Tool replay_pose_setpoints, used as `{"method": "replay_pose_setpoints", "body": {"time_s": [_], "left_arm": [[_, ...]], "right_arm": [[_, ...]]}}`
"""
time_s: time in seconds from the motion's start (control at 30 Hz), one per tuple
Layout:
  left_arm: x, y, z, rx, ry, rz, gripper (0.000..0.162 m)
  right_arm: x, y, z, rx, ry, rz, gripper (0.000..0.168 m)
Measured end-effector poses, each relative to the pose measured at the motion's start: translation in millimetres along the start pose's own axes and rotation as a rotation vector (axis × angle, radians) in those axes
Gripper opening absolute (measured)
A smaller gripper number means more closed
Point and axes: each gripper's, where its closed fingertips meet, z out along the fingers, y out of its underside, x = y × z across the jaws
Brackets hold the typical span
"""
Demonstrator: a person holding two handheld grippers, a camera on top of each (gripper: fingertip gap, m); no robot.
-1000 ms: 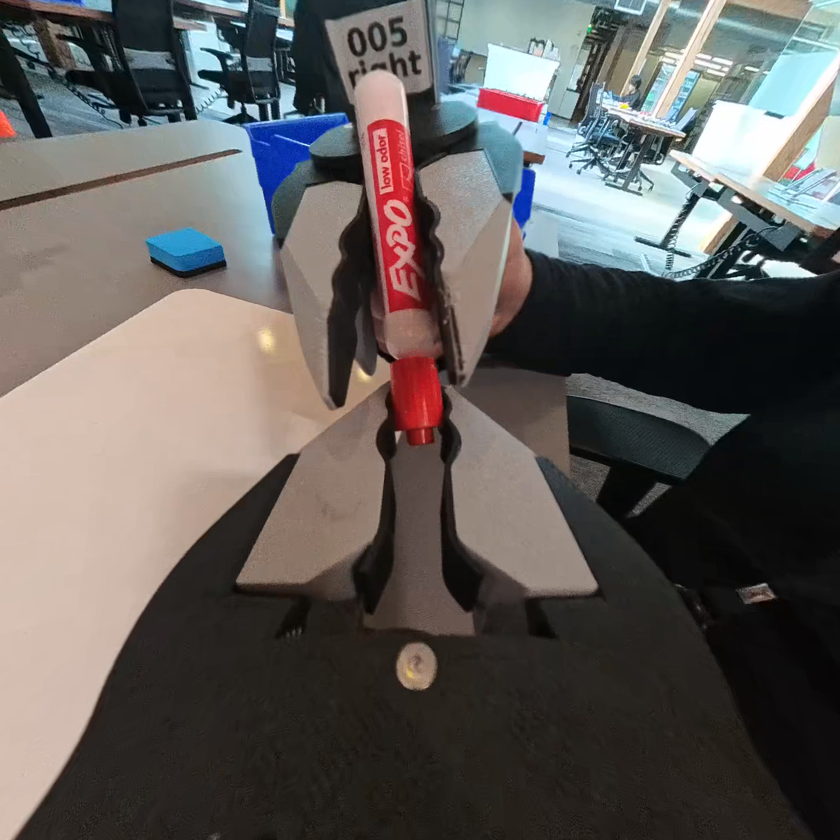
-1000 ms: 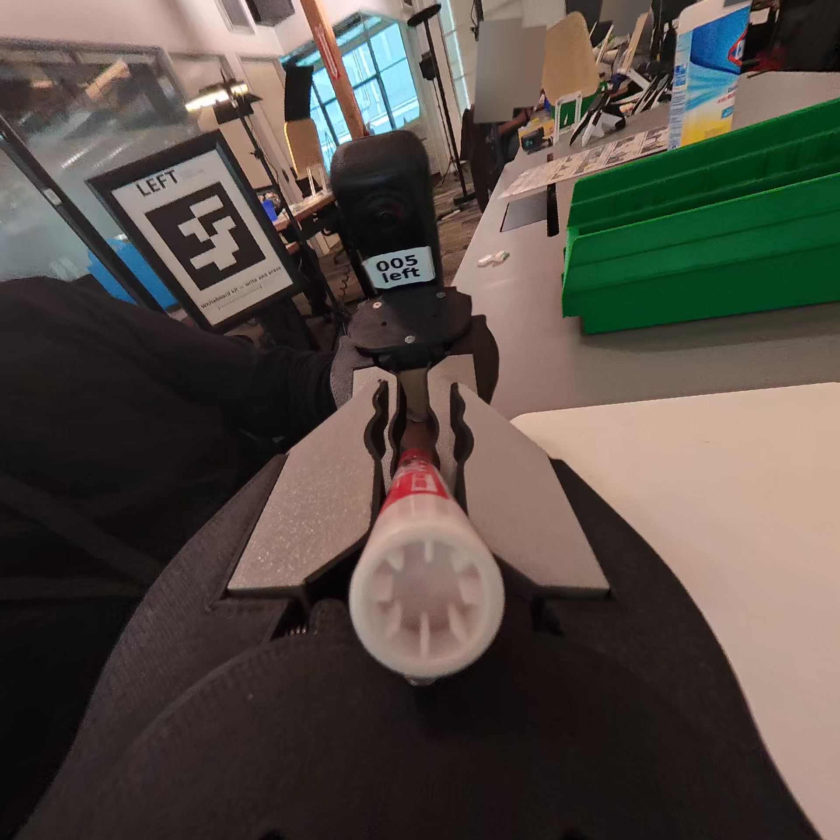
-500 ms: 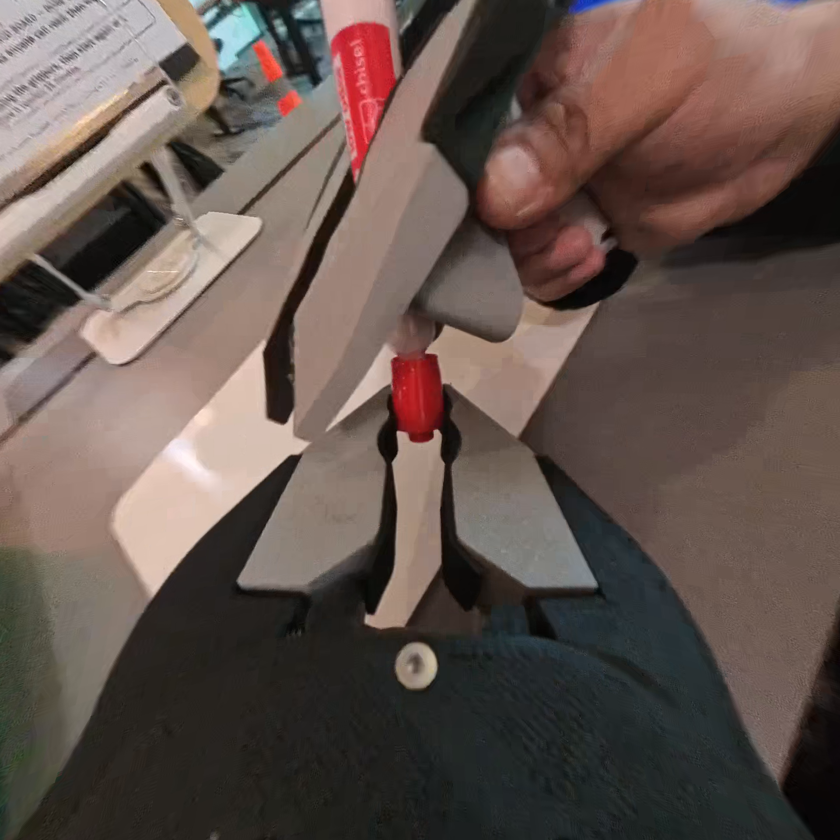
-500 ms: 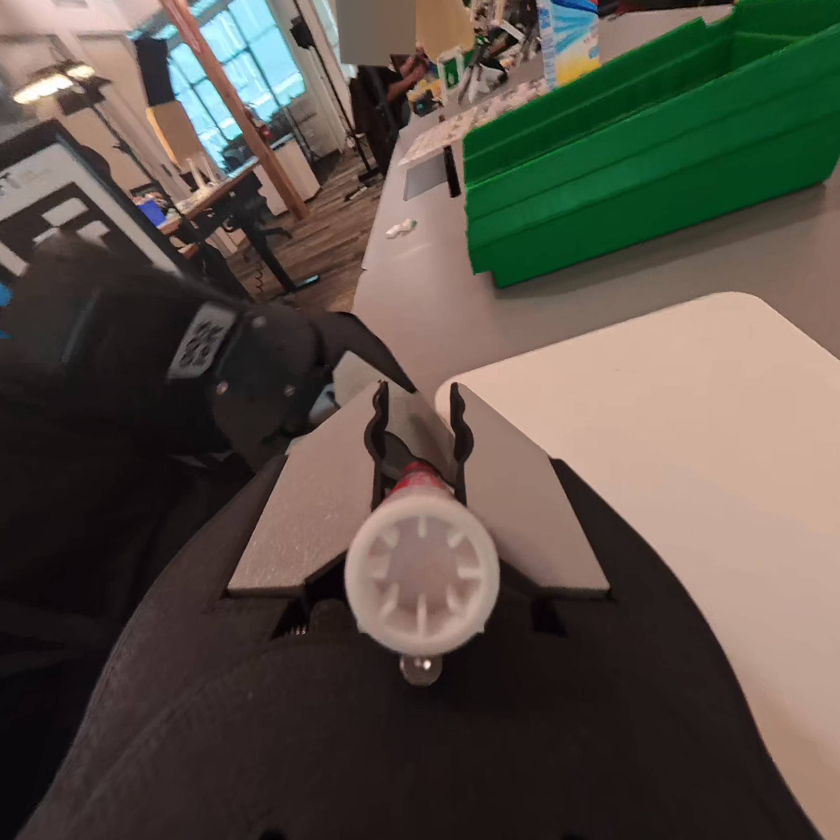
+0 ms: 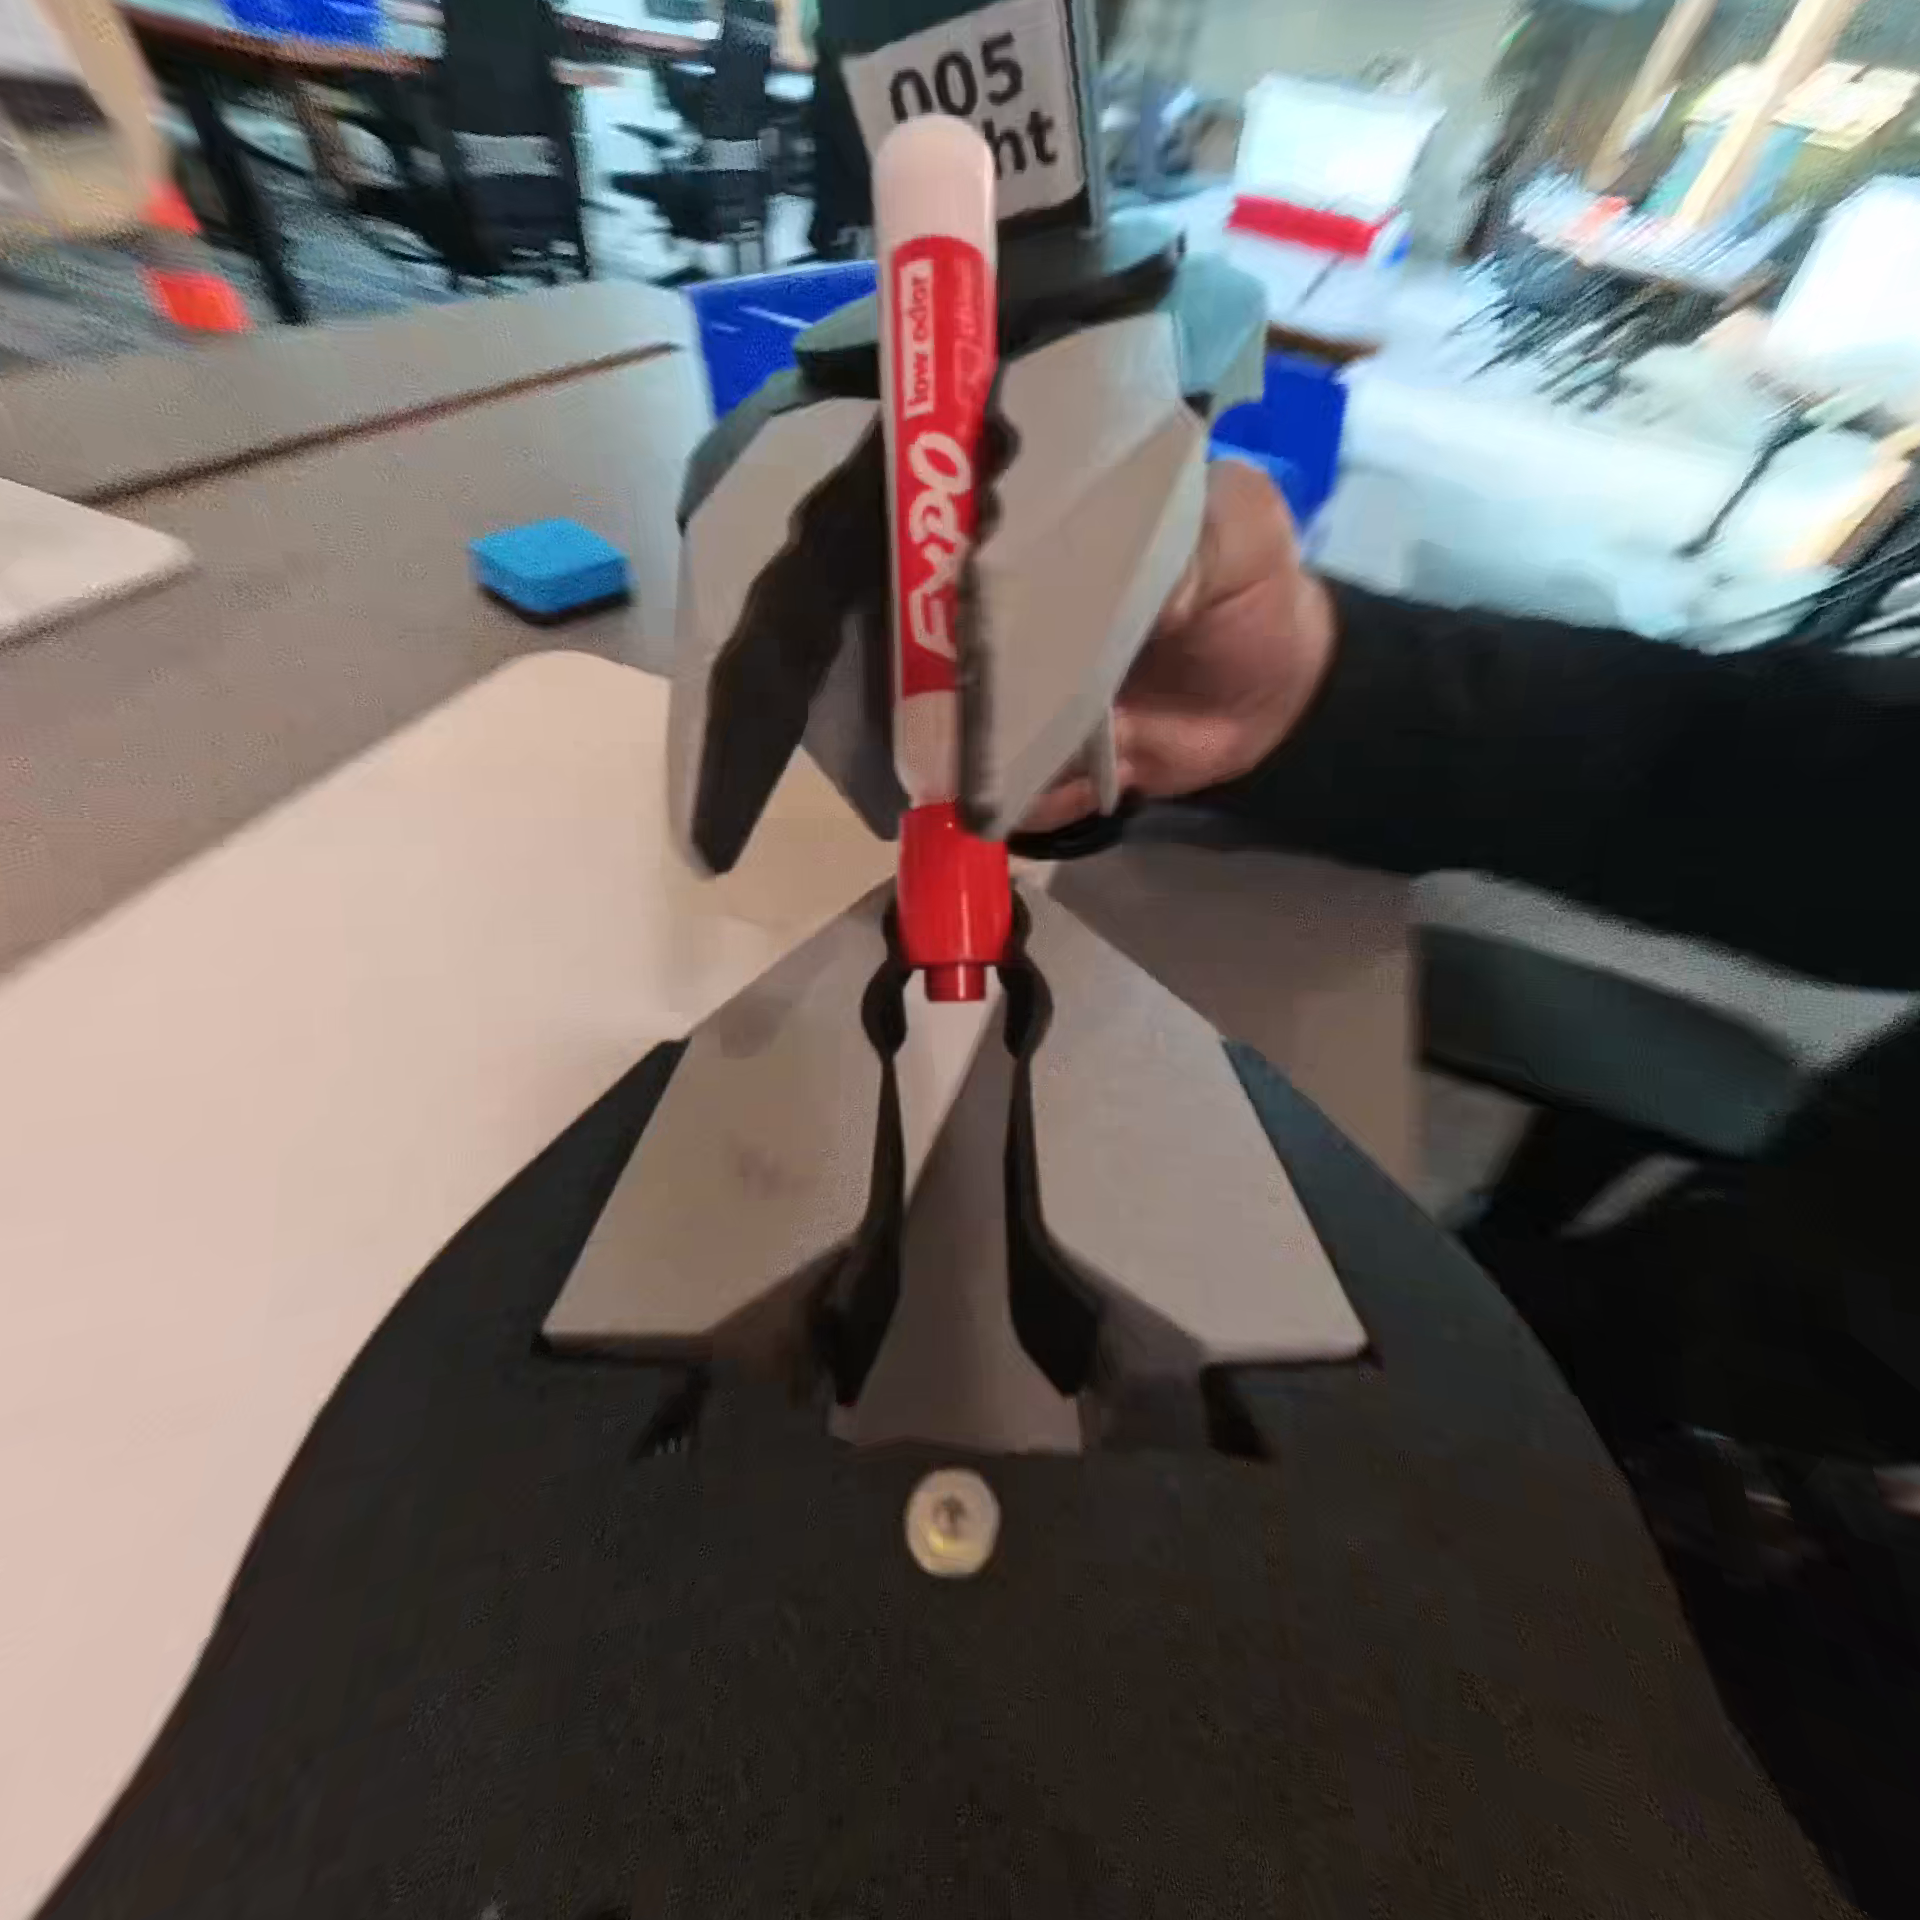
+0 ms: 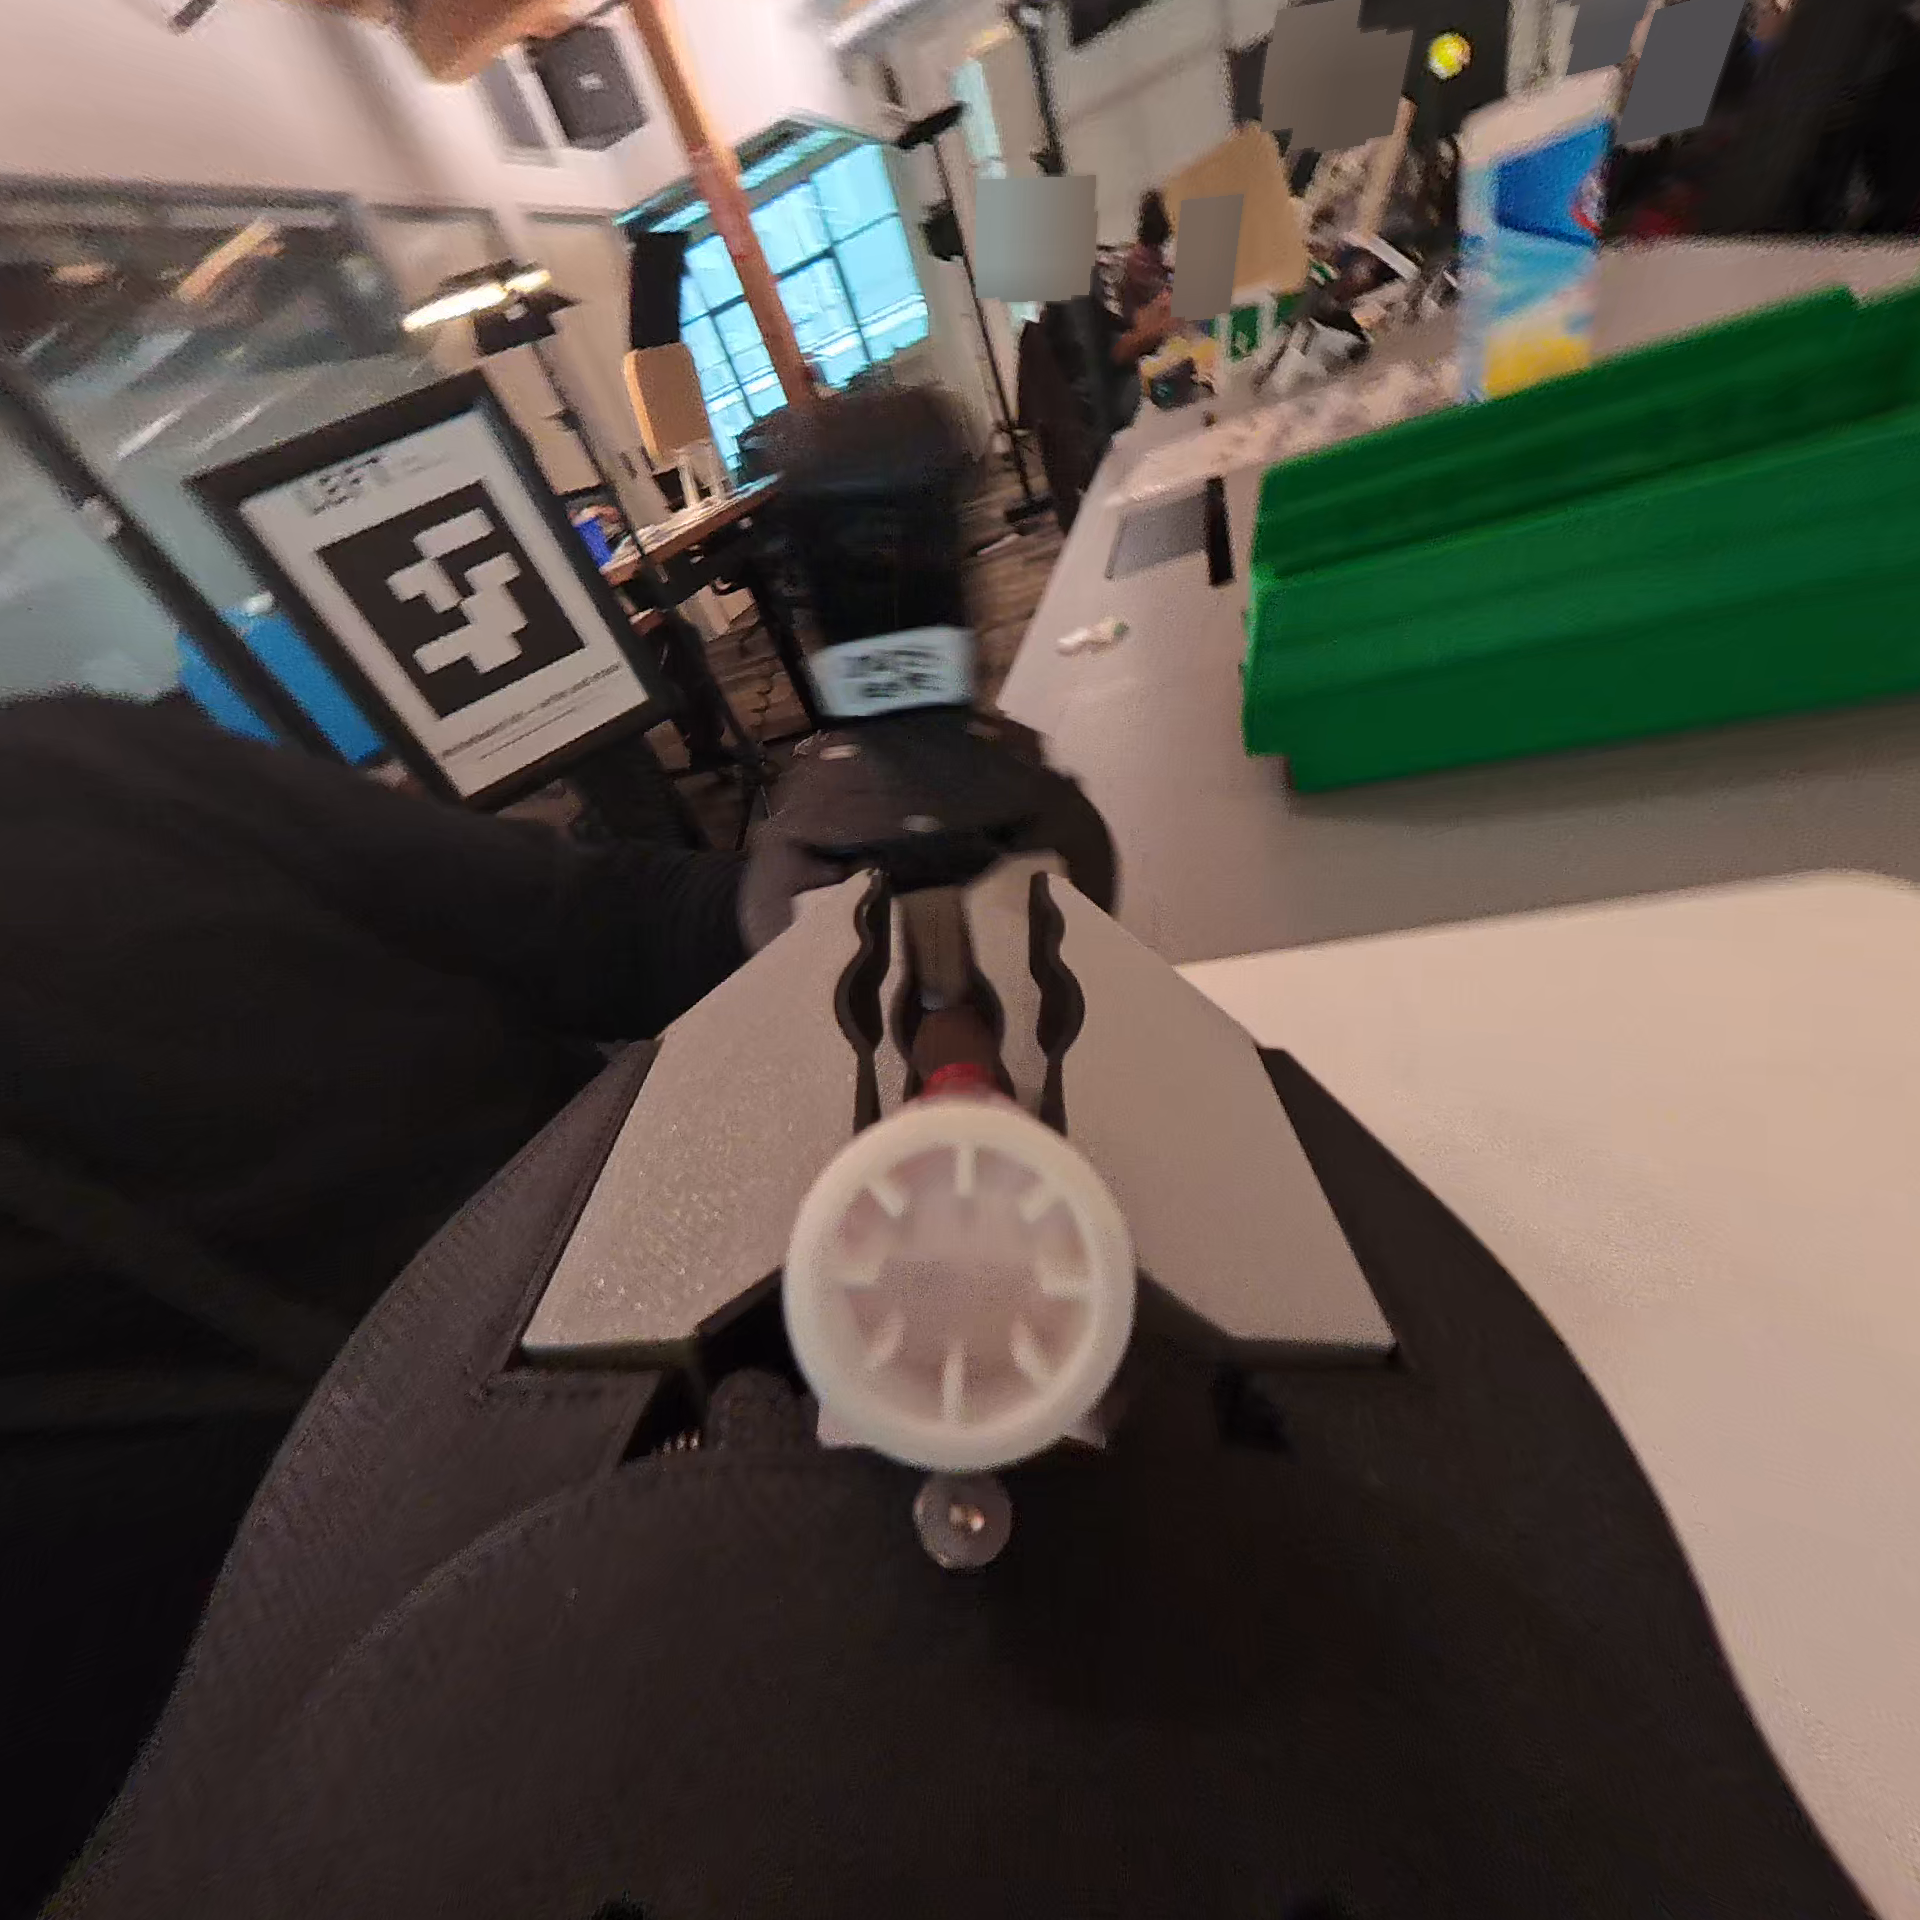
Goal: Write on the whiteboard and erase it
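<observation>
A red-and-white whiteboard marker is held between my two grippers, which face each other above the near edge of the whiteboard. My left gripper is shut on the marker's red cap. My right gripper is shut on the marker's body; its white butt end faces the camera. The right gripper also shows in the left wrist view, held by a hand. The left gripper shows blurred beyond the marker. A blue eraser lies on the grey table behind the whiteboard.
Green bins stand on the grey table to the right of the whiteboard. A framed marker sign stands at the left. A blue bin sits behind the right gripper. A black sleeve and a chair are at the right.
Half a second ago both grippers were swung aside and tilted. They now face each other again as one second ago, still gripping marker and cap. The frames are blurred by motion.
</observation>
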Motion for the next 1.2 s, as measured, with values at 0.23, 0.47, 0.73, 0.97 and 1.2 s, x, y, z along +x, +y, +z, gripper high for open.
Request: {"method": "replay_pose_setpoints", "body": {"time_s": [0.23, 0.47, 0.73, 0.97, 1.2], "left_arm": [[-40.7, -2.8, -12.5, -0.142, -0.709, 0.778, 0.013], [6.0, -12.7, -5.9, 0.032, -0.095, 0.092, 0.013], [53.0, -39.3, -30.2, 0.195, 0.631, -0.557, 0.008], [41.1, -31.6, -22.3, 0.217, 0.625, -0.637, 0.0], [-10.2, 11.6, -12.9, -0.054, 0.092, -0.224, 0.014]], "right_arm": [[25.7, 7.2, -4.4, 0.03, 0.049, 0.237, 0.025], [-0.8, -11.5, -7.0, 0.104, -0.059, 0.088, 0.024], [-37.4, -19.6, -3.0, 0.108, -0.128, -0.151, 0.024], [-25.5, -24.7, -19.9, 0.084, -0.057, -0.156, 0.024], [4.3, -12.9, -19.8, 0.033, 0.051, -0.081, 0.025]]}}
